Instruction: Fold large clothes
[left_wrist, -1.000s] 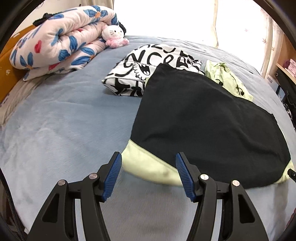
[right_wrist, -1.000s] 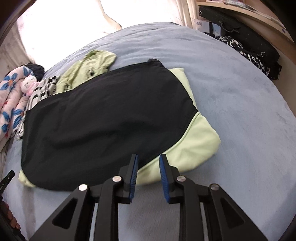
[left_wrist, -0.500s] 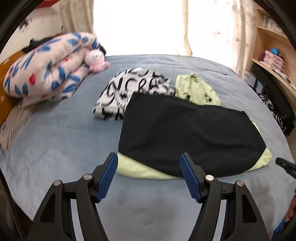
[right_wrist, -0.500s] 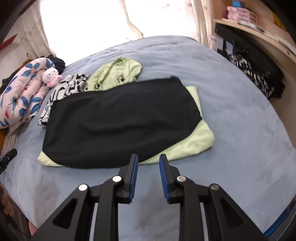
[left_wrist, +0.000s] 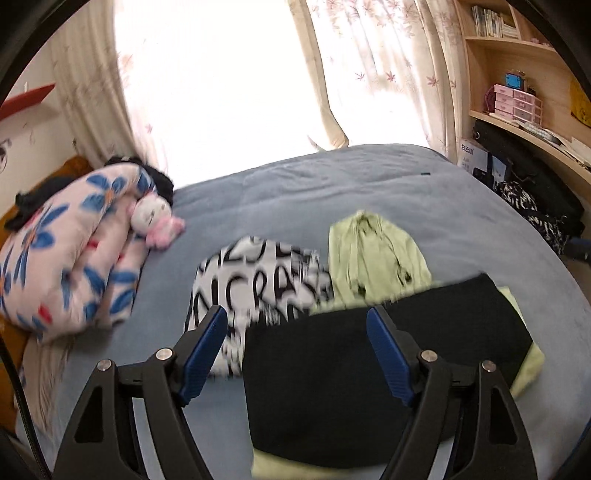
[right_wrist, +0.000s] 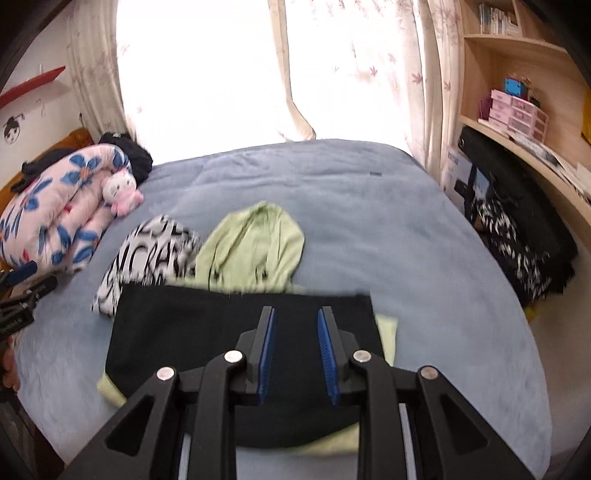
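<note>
Blue-padded and spread wide, your left hand-held gripper (left_wrist: 297, 354) hangs above the near-left part of the folded garment with nothing between its fingers. Your right hand-held gripper (right_wrist: 297, 354) has its pads set to a narrow gap, also empty, and sits over the near middle of the same piece.

Below both lies the black-and-green garment (left_wrist: 369, 387), folded flat on the bed (left_wrist: 295, 192): a black panel on top with pale green edges showing along the near side and at the right end (from the right wrist view (right_wrist: 229, 332) the green peeks out at the near-left corner and the right edge too). Its green hood (left_wrist: 376, 264) sticks out past the far edge of the black panel, lying flat on the blue-grey cover.

Just left of the hood, and touching the far-left corner of the black panel, is a folded black-and-white lettered cloth (left_wrist: 255, 291). Farther left, well apart from the garment, a rolled floral quilt (left_wrist: 62, 258) lies by the head of the bed with a small white-and-pink plush toy (left_wrist: 153, 218) resting against it.

Behind the bed hang pale curtains (left_wrist: 373, 66) over a bright window. At the right edge stand wooden shelves (left_wrist: 517, 92) with small pink drawers (left_wrist: 515, 103), and dark patterned fabric (right_wrist: 517, 236) is heaped beside the bed.
</note>
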